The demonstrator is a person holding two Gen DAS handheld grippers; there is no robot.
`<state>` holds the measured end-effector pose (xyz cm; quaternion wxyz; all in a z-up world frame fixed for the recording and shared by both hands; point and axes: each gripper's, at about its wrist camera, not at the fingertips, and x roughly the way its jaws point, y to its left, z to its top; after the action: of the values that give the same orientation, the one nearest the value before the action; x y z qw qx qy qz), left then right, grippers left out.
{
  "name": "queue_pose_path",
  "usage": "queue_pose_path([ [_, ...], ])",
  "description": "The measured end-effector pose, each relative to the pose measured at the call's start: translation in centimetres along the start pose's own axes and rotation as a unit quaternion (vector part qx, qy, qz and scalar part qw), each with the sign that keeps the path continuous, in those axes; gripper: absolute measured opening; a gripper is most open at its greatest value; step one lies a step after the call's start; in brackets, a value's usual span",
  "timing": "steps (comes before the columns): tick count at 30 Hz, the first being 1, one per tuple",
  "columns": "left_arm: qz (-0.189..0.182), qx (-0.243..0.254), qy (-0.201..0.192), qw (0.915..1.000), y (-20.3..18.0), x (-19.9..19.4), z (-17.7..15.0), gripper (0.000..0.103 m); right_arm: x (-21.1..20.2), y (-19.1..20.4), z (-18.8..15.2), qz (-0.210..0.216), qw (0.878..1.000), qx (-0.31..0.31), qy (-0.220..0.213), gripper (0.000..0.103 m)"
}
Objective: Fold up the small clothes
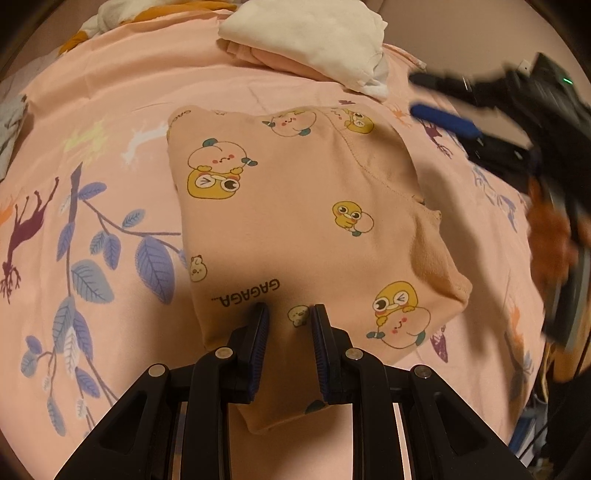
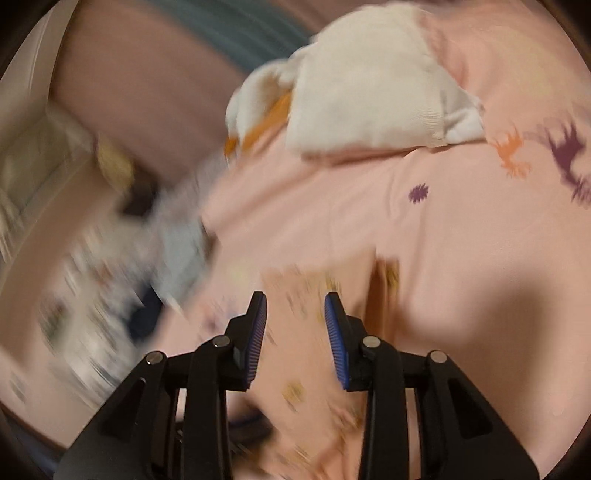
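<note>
A small peach garment [image 1: 295,221] printed with yellow and pink cartoon figures lies folded into a rough rectangle on the pink bedsheet [image 1: 110,110]. My left gripper [image 1: 290,314] is open, its fingers over the garment's near edge with nothing between them. My right gripper [image 2: 295,306] is open and empty above the garment [image 2: 317,332], blurred by motion; it also shows in the left wrist view [image 1: 443,107] at the right, lifted off the bed.
A stack of folded clothes, white on top of pink [image 1: 306,40], lies at the far side of the bed, also in the right wrist view [image 2: 369,92]. Loose white and orange clothes [image 1: 110,18] lie far left. Blurred clothes [image 2: 110,277] lie at the left.
</note>
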<state>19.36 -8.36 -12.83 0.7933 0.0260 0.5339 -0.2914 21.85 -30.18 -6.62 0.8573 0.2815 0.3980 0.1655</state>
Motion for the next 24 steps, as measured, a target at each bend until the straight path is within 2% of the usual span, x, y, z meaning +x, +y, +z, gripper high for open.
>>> queue_pose_path([
  [4, -0.001, -0.001, 0.000, 1.0000, 0.1, 0.0, -0.1, 0.020, -0.1, 1.9, -3.4, -0.036, 0.996, -0.081, 0.032, 0.025],
  [10, -0.001, -0.002, -0.002, 1.0000, 0.1, 0.2, -0.3, 0.020, 0.6, 1.7, -6.8, -0.076, 0.984, -0.145, 0.074, 0.024],
  [17, -0.001, -0.003, -0.002, 1.0000, 0.4, 0.0, -0.7, 0.020, 1.8, -0.5, -7.7, -0.129, 0.976, -0.146, 0.100, 0.012],
  [19, -0.002, -0.003, -0.004, 1.0000, 0.4, -0.2, -1.0, 0.020, 1.5, -1.0, -7.9, -0.132, 0.976, -0.139, 0.102, 0.009],
  [24, -0.006, -0.005, -0.006, 1.0000, 0.9, -0.5, -1.6, 0.020, 1.3, -2.2, -8.7, -0.127, 0.979, -0.117, 0.107, 0.010],
])
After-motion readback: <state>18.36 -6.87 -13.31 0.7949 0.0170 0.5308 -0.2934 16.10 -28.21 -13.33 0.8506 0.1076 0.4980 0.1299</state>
